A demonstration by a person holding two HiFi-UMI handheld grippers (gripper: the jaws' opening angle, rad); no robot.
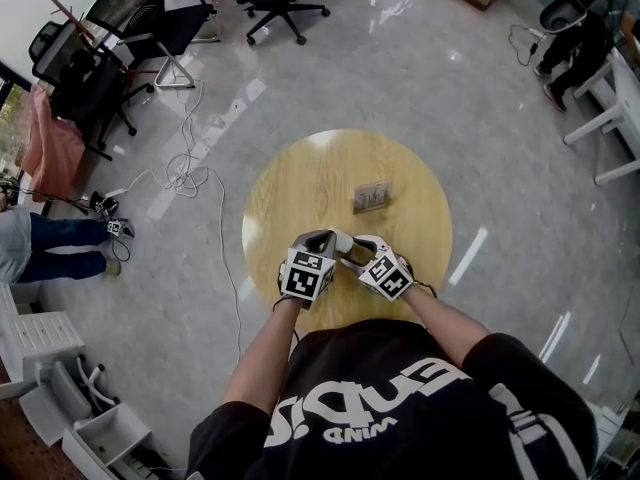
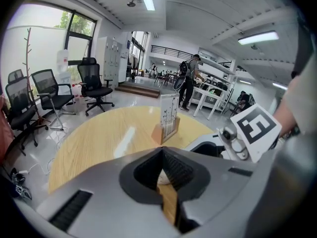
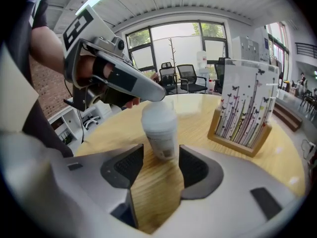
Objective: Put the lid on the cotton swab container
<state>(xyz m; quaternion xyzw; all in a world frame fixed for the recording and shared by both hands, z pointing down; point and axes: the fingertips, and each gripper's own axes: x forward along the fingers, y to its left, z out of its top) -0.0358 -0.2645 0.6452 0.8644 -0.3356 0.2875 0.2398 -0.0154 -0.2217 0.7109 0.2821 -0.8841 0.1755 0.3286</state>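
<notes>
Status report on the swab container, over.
Left tool shut on white plastic lid, atop white cylindrical cotton swab container. Right tool open, flanking its base. Wood-based card stand well clear.

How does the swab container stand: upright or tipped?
Upright. In the right gripper view the container stands on its base on the table, sides vertical, between the right tool's parted jaws.

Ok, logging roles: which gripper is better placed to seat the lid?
Left, probably: the left gripper sits at the container's top, shut on something whitish, likely the lid; the right gripper's jaws stand open.
</notes>
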